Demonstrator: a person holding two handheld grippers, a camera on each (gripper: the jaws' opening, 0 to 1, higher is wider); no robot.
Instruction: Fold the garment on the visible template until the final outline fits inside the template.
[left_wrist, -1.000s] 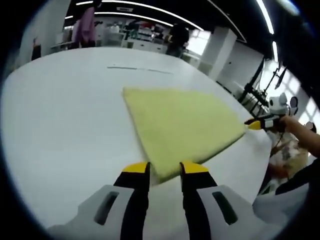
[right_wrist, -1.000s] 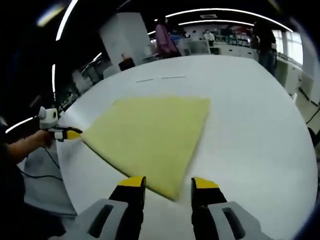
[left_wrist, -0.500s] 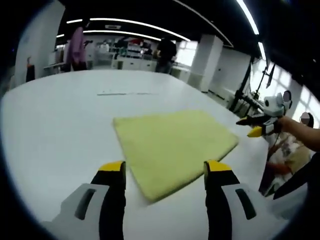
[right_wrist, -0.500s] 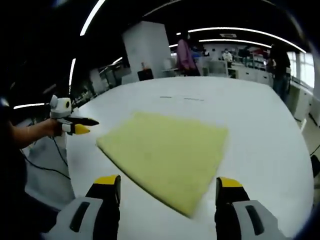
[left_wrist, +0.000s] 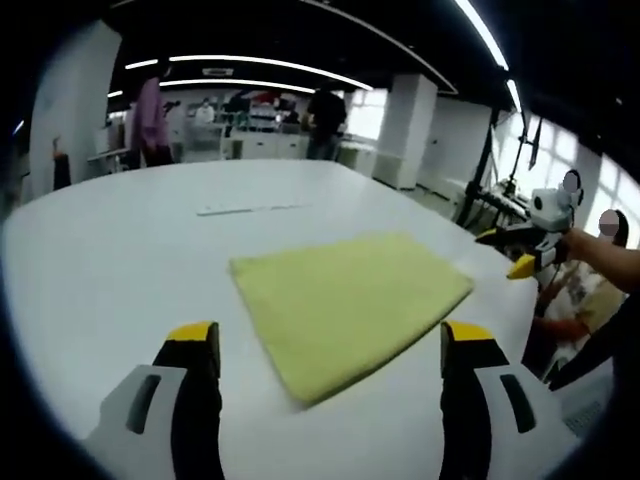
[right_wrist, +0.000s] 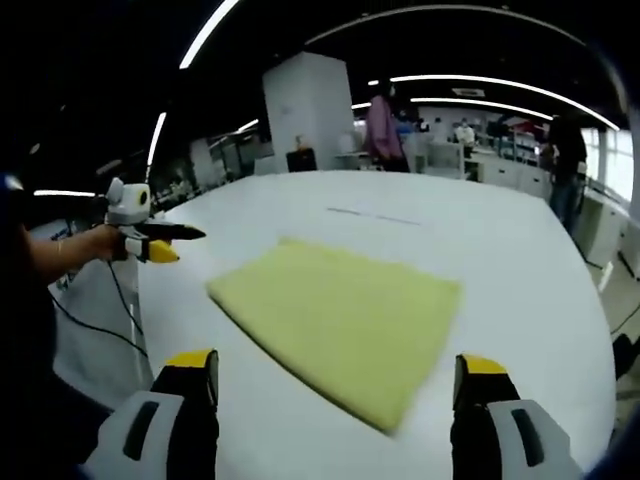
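Nearest to you, the left gripper (left_wrist: 330, 345) has its yellow-tipped jaws spread wide with nothing between them, and the right gripper (right_wrist: 335, 372) is the same — both released and holding nothing, hanging just short of the cloth.

The garment (left_wrist: 350, 302) lies flat on the white table (left_wrist: 110, 250) as a folded, roughly four-sided pad, its near corner pointing between your jaws. It's a pale yellow, fuzzy, towel-like fabric with soft thick edges, so my guess is it's a bit springy — a fold like this may puff up or creep open once it's let go. If you go back in for another fold, pinching only the top layer could peel the stack apart, and dragging a corner over that smooth, matte tabletop would likely slide the whole pad, not bend it.

Bigger worry — I can't make out any template outline around the cloth, so you can't really confirm the fit from here. There's a thin dark line marking (right_wrist: 372, 216) on the table well beyond the garment, but whether it's part of the template I can't tell.

Farther back it's an open room with a white pillar (right_wrist: 310, 112), ceiling light strips and people (left_wrist: 150, 120) standing by benches.
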